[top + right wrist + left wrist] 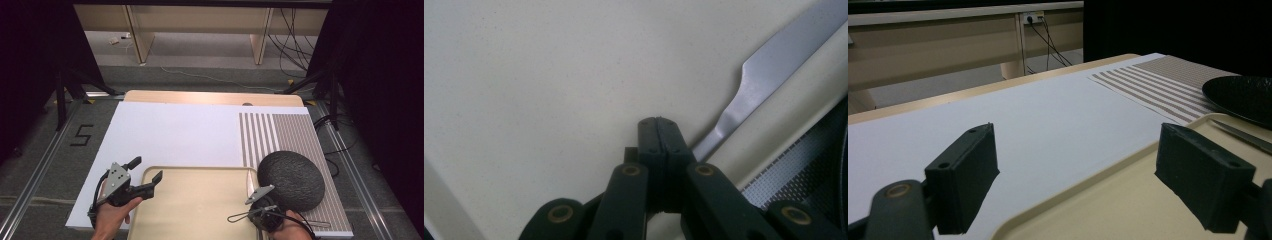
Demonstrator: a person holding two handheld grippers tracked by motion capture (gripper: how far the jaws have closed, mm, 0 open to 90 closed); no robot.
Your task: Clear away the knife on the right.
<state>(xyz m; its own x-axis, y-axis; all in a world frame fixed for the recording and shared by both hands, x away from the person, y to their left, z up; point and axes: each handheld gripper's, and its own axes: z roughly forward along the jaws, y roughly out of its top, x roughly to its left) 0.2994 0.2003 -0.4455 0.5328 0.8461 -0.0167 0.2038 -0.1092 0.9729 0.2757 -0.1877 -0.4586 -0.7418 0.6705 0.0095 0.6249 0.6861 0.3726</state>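
Lab; floor rails [35,170], black curtains [380,75]

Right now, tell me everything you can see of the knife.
The knife is a plain table knife of dull silver metal, with a broad flat blade that narrows at a notch into a slim handle. It lies flat in the beige tray, along the tray's right wall, next to the dark bowl. The right gripper, jaws together, is at its handle end; the jaws hide that end, so whether they pinch it cannot be told.

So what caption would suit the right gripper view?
Shut right gripper over a beige tray, beside a silver knife along its rim.
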